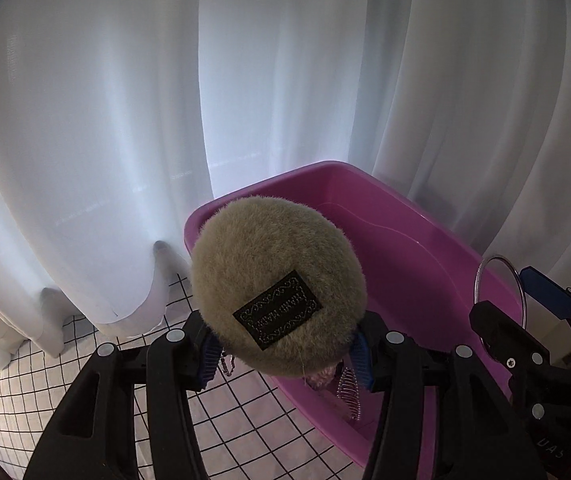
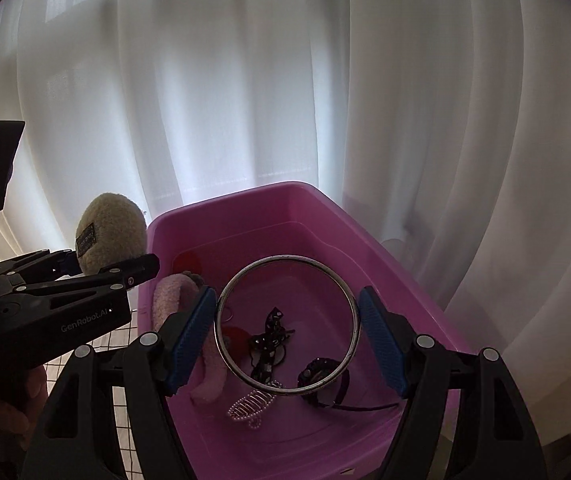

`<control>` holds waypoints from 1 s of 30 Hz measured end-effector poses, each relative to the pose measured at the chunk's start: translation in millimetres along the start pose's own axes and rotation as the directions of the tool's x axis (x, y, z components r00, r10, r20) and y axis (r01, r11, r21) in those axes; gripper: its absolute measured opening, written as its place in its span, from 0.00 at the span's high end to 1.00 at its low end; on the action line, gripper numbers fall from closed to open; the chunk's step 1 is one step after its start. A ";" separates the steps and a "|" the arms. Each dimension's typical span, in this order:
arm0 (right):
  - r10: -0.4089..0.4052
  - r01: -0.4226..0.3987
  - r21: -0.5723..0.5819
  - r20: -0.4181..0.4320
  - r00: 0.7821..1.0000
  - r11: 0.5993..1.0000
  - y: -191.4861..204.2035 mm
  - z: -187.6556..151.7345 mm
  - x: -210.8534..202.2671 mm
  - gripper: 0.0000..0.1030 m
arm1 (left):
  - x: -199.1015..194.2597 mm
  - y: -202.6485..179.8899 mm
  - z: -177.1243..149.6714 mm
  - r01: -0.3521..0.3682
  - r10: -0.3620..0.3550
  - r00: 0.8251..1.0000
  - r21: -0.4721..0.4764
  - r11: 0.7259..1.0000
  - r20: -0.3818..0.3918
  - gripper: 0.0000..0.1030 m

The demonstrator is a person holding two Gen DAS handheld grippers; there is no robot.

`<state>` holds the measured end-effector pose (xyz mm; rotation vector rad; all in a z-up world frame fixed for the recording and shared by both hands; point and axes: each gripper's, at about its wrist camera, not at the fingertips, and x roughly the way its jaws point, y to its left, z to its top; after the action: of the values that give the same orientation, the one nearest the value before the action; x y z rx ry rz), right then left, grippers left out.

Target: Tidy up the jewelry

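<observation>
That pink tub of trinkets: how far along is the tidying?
Partly done, it seems. Already lying in the pink tub are a fuzzy pink piece, a dotted black bow, a dark bracelet and a beaded comb clip. In hand: the right gripper holds a metal bangle over the tub, and the left gripper holds a fluffy beige puff. Both are yet to be dropped in.

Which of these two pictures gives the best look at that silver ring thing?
The right wrist view. There the metal bangle faces the camera as a full circle, held between the right gripper fingers above the pink bin. The left wrist view shows the bangle only at the far right, edge-on and partly hidden behind that gripper.
</observation>
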<state>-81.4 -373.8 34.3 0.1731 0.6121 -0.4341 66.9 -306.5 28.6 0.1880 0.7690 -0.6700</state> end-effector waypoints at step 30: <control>0.043 -0.038 0.062 -0.077 0.996 0.997 -44.9 -3.8 37.5 0.30 | 34.0 -22.1 -1.6 -0.103 0.091 0.990 -0.104 0.989 -0.110 0.15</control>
<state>-75.8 -425.8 7.7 0.2603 0.6714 -0.4081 70.1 -339.8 5.6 0.1600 0.8899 -0.5273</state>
